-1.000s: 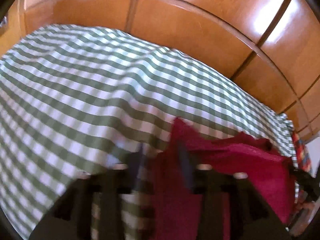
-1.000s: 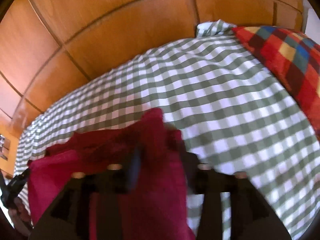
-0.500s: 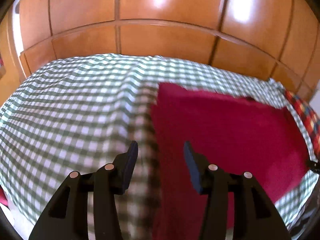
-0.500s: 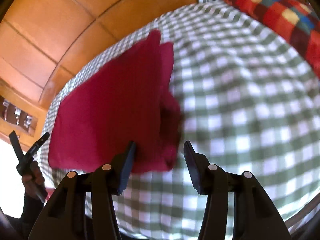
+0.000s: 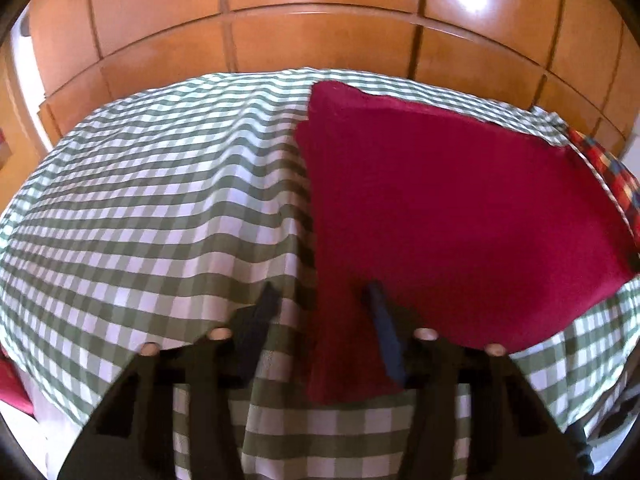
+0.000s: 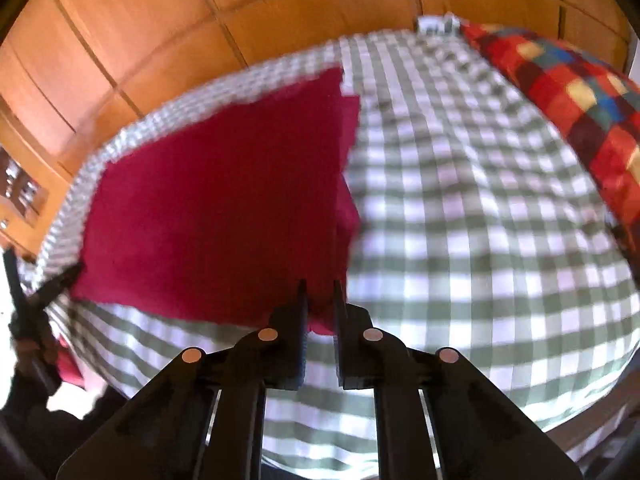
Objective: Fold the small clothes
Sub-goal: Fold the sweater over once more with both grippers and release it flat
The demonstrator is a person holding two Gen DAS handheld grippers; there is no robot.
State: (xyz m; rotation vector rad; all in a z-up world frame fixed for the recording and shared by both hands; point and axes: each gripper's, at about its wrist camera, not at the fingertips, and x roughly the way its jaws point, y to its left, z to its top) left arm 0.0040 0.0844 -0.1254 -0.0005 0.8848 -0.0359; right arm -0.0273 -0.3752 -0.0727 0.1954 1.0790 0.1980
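Observation:
A dark red garment (image 5: 460, 208) lies spread flat on a bed with a green-and-white checked cover (image 5: 152, 208). In the left wrist view my left gripper (image 5: 320, 296) is open, its jaws straddling the garment's near left corner. In the right wrist view the same garment (image 6: 224, 208) lies left of centre. My right gripper (image 6: 319, 286) has its jaws narrowed to a small gap around the garment's near right corner, with red cloth between them.
Orange wooden wardrobe panels (image 5: 320, 20) stand behind the bed. A red multicoloured checked pillow (image 6: 572, 96) lies at the bed's right side. The person's left hand with the other gripper (image 6: 28, 304) shows at the left edge of the right wrist view.
The garment went from bunched and lifted to lying flat. Both grippers opened and drew back; the right gripper has since narrowed on the near right corner.

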